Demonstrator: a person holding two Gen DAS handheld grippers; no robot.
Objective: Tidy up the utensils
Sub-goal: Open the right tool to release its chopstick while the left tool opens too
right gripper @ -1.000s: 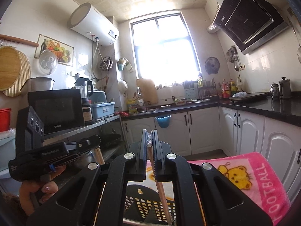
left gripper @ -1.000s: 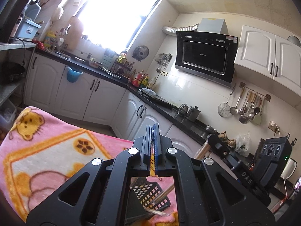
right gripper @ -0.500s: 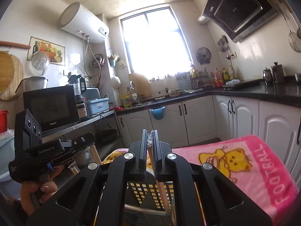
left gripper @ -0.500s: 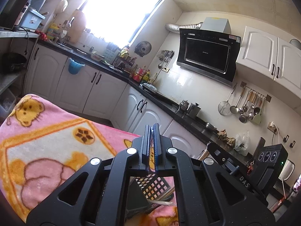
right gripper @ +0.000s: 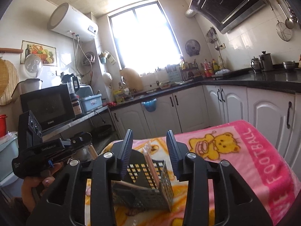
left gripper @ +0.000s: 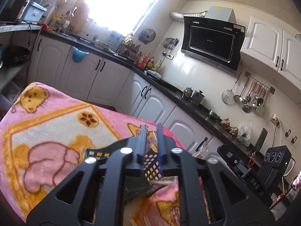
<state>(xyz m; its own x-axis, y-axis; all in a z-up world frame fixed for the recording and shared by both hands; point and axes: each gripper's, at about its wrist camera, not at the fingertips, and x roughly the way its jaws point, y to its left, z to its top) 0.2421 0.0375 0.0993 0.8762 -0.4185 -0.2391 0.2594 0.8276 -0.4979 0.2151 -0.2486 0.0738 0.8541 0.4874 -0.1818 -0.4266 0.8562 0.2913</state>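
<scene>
A black perforated utensil basket (right gripper: pixel 150 177) stands on the pink blanket (right gripper: pixel 254 160). A thin pinkish wrapped stick (right gripper: pixel 148 160) leans upright inside it. My right gripper (right gripper: pixel 149 137) hovers just over the basket with its jaws opening; the stick stands in the gap, touching neither pad. In the left wrist view the same basket (left gripper: pixel 150 162) lies under my left gripper (left gripper: pixel 151 130). Its jaws are opening a little, with a crinkled clear wrapper (left gripper: pixel 151 141) loose between the pads. A hand (right gripper: pixel 33 184) holds the left gripper (right gripper: pixel 82 141) at the left.
The blanket (left gripper: pixel 47 141) covers the work surface; its far edge drops off toward white cabinets (left gripper: pixel 90 75) and a black counter. A microwave (right gripper: pixel 47 107) sits on a shelf at the left. Ladles and a strainer (left gripper: pixel 244 98) hang on the right wall.
Both grippers have sunk toward the basket. The right jaws, shut on the stick before, have spread wide and let it go. The left jaws have parted slightly.
</scene>
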